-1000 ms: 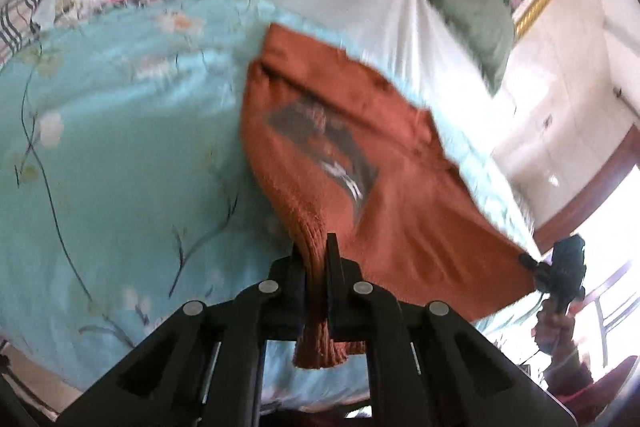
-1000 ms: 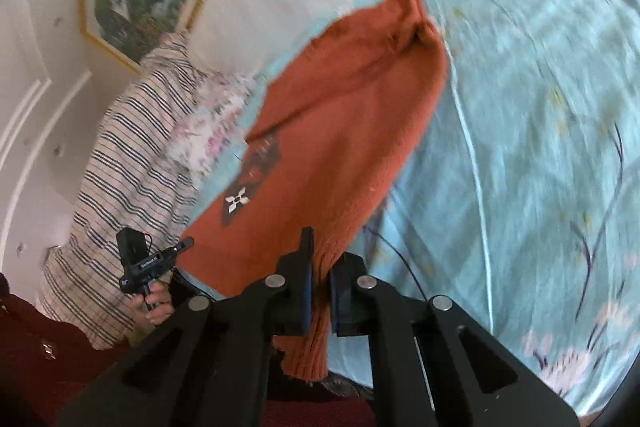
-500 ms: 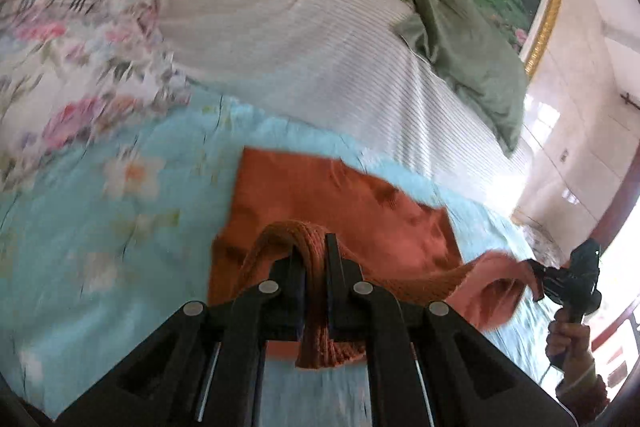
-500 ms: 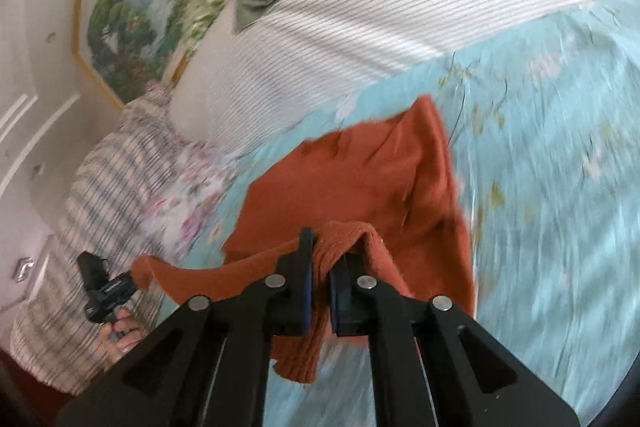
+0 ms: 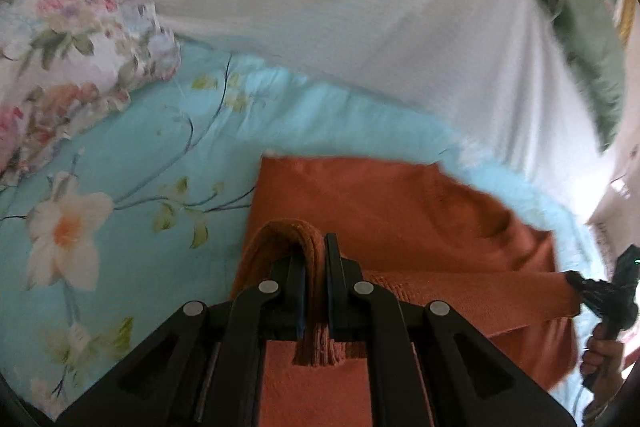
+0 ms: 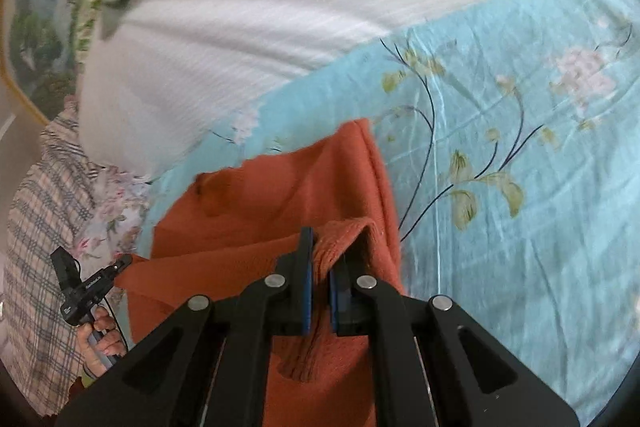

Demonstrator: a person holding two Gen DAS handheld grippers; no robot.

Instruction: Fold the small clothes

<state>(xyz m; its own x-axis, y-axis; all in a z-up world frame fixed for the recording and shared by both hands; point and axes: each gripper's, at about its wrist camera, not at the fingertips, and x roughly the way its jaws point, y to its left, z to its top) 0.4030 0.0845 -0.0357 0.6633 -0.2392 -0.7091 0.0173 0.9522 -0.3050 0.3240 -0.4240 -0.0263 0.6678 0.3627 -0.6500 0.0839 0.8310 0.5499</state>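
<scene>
While your left claw [image 5: 314,283] and right claw [image 6: 319,285] each pinch one ribbed hem corner of the sweater [image 5: 400,211], lower both corners together, level, onto the far half lying on the quilt [image 5: 132,167]. You have one sweater, two claws, one quilt.
</scene>
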